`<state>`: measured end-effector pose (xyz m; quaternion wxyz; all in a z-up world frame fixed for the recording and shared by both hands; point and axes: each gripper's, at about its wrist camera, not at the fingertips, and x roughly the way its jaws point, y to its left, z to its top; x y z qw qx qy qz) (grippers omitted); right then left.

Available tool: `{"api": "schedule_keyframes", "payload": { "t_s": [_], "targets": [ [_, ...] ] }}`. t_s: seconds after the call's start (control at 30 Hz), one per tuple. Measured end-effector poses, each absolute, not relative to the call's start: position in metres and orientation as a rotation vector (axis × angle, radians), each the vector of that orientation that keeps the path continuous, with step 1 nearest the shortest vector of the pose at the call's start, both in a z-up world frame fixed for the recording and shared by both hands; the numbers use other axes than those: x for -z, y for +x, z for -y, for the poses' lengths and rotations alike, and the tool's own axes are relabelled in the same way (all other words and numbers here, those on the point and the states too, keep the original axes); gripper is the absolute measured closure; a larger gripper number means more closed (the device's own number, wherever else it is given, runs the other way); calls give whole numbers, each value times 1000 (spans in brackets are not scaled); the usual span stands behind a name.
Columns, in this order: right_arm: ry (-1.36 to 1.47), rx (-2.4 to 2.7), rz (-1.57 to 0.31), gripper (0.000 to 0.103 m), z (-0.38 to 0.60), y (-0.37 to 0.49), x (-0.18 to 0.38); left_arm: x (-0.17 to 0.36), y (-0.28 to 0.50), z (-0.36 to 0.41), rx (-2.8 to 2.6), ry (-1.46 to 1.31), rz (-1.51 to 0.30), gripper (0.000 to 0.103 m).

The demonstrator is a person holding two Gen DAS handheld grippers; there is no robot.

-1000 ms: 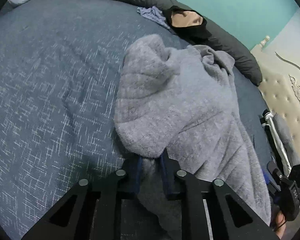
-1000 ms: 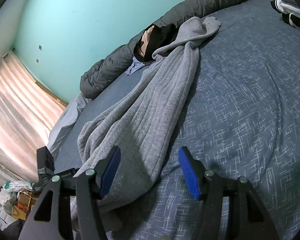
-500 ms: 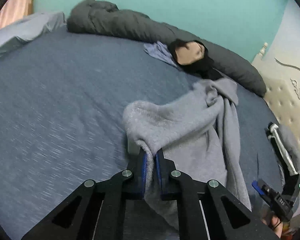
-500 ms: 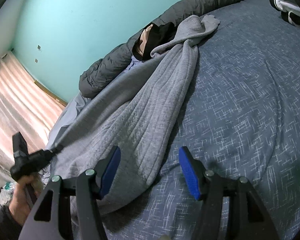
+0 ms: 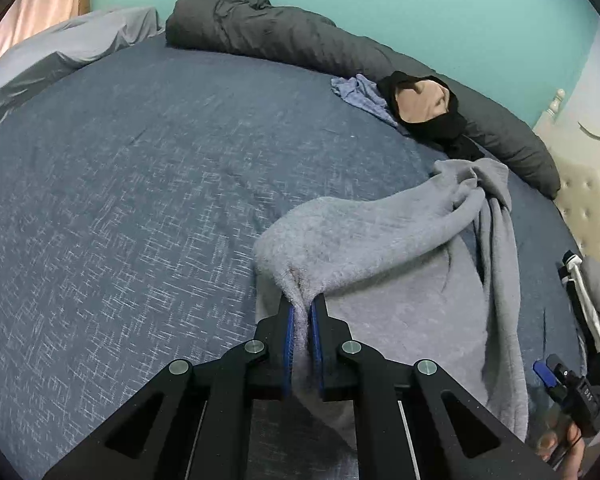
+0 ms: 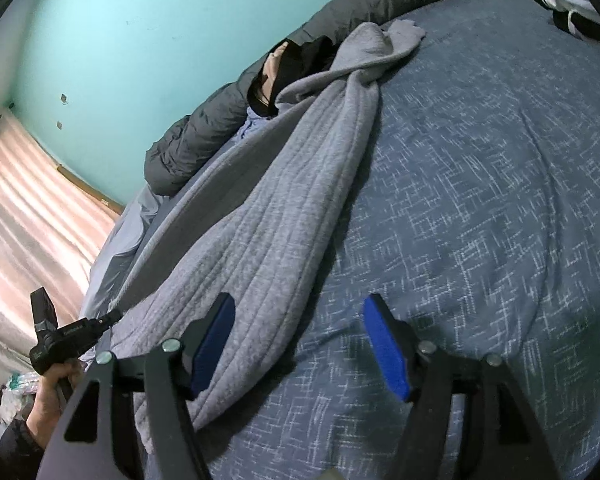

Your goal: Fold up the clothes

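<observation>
My left tool point(image 5: 301, 316) pinches a bunched edge of the grey fleece garment point(image 5: 400, 280), lifting it off the blue bed point(image 5: 140, 200), while my right tool point(image 6: 300, 344) hangs wide open over the garment's near right edge.

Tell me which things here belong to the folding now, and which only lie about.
In the job:
- grey garment
- left claw, shut on it
- right claw, open

Lying about:
- dark duvet
- black garment
- blue cloth
</observation>
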<state>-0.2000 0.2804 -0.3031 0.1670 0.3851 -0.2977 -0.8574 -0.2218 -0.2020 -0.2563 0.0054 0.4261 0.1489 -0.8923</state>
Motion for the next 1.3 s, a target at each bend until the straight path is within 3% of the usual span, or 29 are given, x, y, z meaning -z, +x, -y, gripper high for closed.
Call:
{"api": "schedule_keyframes", "payload": {
  "t_s": [0.43, 0.57, 0.6, 0.63, 0.7, 0.9, 1.1, 1.17, 1.2, 1.23, 1.3],
  "targets": [
    [1148, 2398, 885, 34, -275, -201, 314, 260, -215, 218, 2739, 1393, -502, 95],
    [1133, 2414, 906, 34, -281, -201, 310, 241, -205, 194, 2789, 1396, -386, 93],
    [1130, 2415, 915, 34, -284, -200, 310, 236, -203, 184, 2807, 1406, -366, 86],
    [1128, 2416, 924, 34, -286, -200, 309, 233, -203, 174, 2825, 1423, -375, 72],
    [1121, 2420, 941, 34, -290, -199, 308, 227, -201, 154, 2860, 1459, -393, 53],
    [1101, 2440, 957, 34, -300, -195, 303, 240, -201, 68, 2929, 1757, -311, 46],
    [1103, 2444, 992, 34, -307, -194, 304, 267, -197, 30, 2917, 1882, -183, 44],
    [1105, 2441, 998, 34, -308, -194, 304, 276, -196, 18, 2910, 1923, -140, 46],
    [1106, 2441, 999, 34, -308, -194, 304, 279, -197, 17, 2906, 1938, -140, 60],
    [1107, 2440, 1000, 34, -308, -194, 304, 282, -198, 15, 2902, 1952, -138, 83],
    [1109, 2438, 998, 34, -307, -194, 304, 285, -197, 19, 2909, 1926, -78, 98]
  ]
}}
